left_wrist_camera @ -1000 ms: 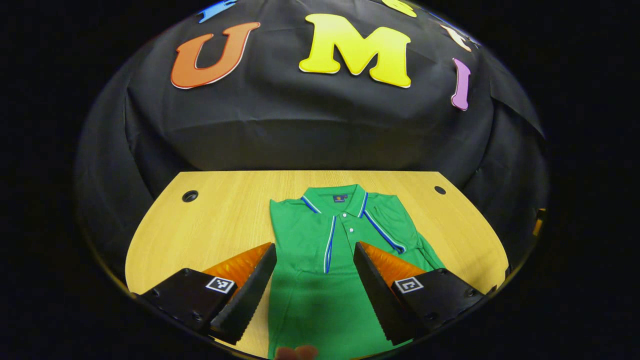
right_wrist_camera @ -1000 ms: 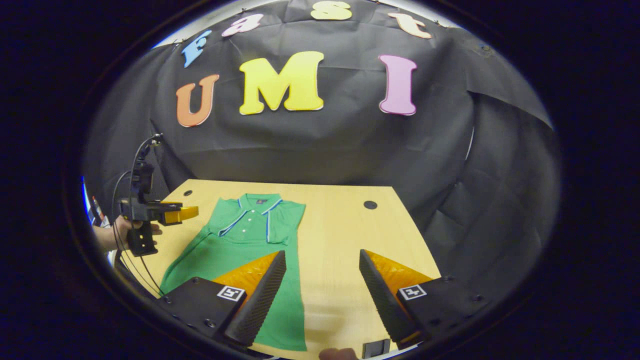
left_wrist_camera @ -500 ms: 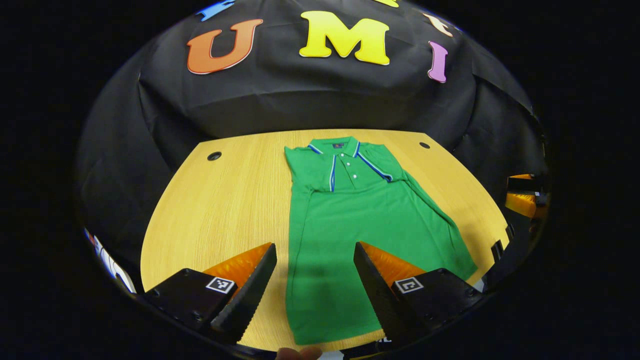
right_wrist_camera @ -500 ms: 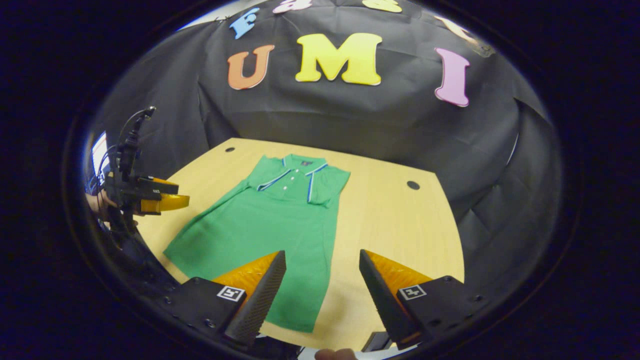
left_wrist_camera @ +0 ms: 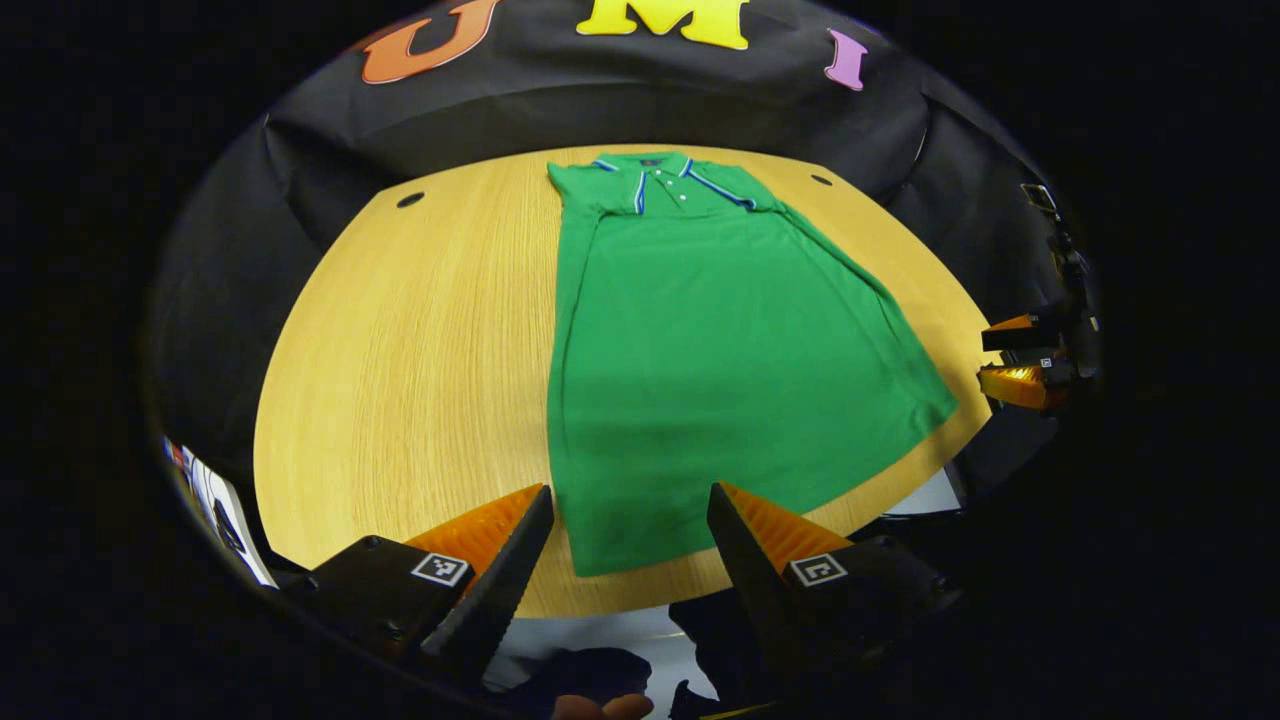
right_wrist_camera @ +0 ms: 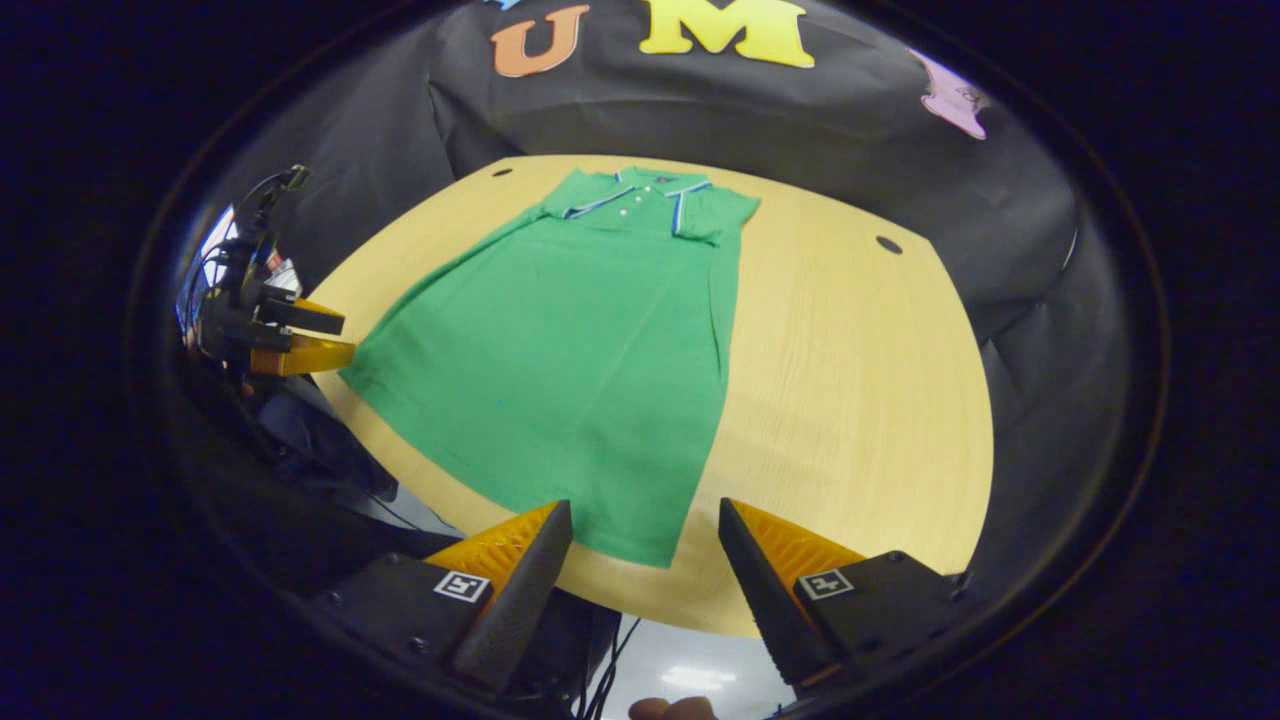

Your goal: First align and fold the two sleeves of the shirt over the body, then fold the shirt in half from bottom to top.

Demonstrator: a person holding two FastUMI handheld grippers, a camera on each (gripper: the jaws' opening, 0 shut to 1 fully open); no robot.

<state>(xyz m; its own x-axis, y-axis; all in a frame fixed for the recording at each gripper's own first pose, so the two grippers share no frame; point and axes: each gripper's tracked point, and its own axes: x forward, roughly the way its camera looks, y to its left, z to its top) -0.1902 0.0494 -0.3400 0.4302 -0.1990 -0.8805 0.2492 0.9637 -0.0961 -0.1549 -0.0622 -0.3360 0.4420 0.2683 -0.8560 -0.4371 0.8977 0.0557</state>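
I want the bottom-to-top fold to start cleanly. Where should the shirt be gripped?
Grip the shirt at its two hem corners, coming from the table's near edge: the hem lies flat just ahead of both open hand-held grippers, left and right.

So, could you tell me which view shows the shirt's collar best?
The left gripper view: the collar faces the camera squarely, above the shirt. The right gripper view shows the collar at a slant.

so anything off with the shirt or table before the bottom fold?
Nothing stands out. The green shirt lies flat on the wooden table, collar at the far end, both sleeves already folded in, hem near the front edge. Left gripper and right gripper are at the hem corners, jaws open and empty.
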